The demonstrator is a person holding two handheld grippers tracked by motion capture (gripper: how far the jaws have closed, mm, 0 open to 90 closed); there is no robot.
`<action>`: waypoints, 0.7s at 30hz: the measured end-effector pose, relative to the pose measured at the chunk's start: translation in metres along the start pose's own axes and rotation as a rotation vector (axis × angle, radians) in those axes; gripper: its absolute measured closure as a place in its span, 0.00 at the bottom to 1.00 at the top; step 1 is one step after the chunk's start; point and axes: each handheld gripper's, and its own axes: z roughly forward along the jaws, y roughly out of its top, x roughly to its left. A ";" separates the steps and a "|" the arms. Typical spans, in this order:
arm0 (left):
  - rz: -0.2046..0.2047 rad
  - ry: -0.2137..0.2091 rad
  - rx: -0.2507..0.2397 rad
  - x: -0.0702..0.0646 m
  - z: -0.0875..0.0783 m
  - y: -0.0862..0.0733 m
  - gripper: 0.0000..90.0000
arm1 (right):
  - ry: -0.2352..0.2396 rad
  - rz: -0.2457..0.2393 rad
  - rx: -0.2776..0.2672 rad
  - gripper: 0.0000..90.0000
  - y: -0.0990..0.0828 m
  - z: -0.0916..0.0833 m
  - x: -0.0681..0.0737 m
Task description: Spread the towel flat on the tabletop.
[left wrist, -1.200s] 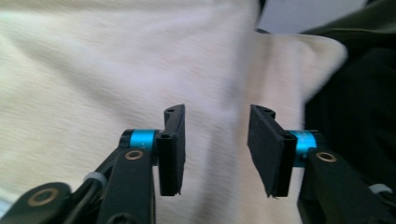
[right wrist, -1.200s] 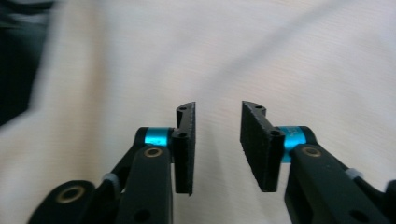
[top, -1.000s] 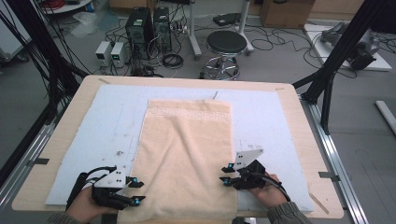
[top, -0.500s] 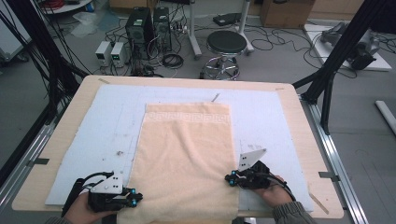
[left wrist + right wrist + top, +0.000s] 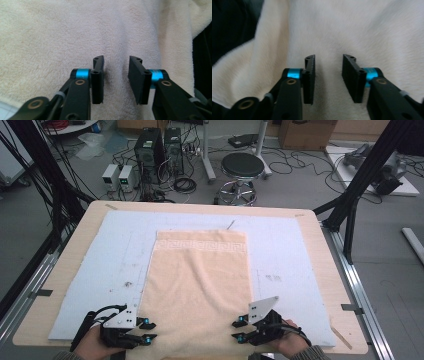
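Note:
A peach towel (image 5: 200, 280) with a patterned far border lies flat and lengthwise on the pale blue mat (image 5: 115, 250). My left gripper (image 5: 150, 331) rests at the towel's near left corner and my right gripper (image 5: 239, 329) at its near right corner, each pointing inward. In the left gripper view the left gripper (image 5: 116, 62) hovers over the towel (image 5: 62, 32) with its jaws apart. The right gripper (image 5: 328, 61) stands the same way over the towel (image 5: 362, 30). Both pairs of jaws have just been opening. Cloth lies beneath the gap, and no pad presses on it.
The mat covers most of the wooden table (image 5: 330, 270), whose near edge runs just behind both hands. Black frame posts (image 5: 350, 220) stand at the table's sides. Beyond the far edge are a round stool (image 5: 242, 167) and computer towers (image 5: 159, 145) on the floor.
Both grippers closed on the towel's near corners half a second ago and now stand apart. The right gripper has drawn back toward the near edge; the left has stayed put.

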 end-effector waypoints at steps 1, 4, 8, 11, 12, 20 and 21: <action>-0.007 -0.003 -0.004 0.001 0.000 -0.001 0.78 | -0.013 -0.007 -0.006 0.77 0.000 0.000 0.001; -0.016 0.001 -0.011 -0.001 -0.002 -0.003 0.78 | -0.008 -0.006 0.006 0.85 -0.001 -0.003 0.003; -0.045 -0.007 -0.021 -0.001 -0.002 -0.004 0.75 | 0.007 -0.017 0.011 0.85 -0.003 -0.005 0.009; -0.052 -0.009 -0.022 -0.001 -0.002 -0.004 0.73 | 0.023 -0.011 0.014 0.84 -0.004 -0.006 0.010; -0.057 -0.010 -0.023 -0.002 -0.002 -0.004 0.72 | 0.030 -0.005 0.013 0.82 -0.004 -0.006 0.010; -0.112 0.059 -0.124 0.006 -0.014 0.001 0.54 | -0.059 0.075 -0.128 0.56 0.000 -0.024 -0.002; -0.114 0.072 -0.136 0.007 -0.016 0.003 0.52 | -0.065 0.084 -0.137 0.54 0.000 -0.026 -0.004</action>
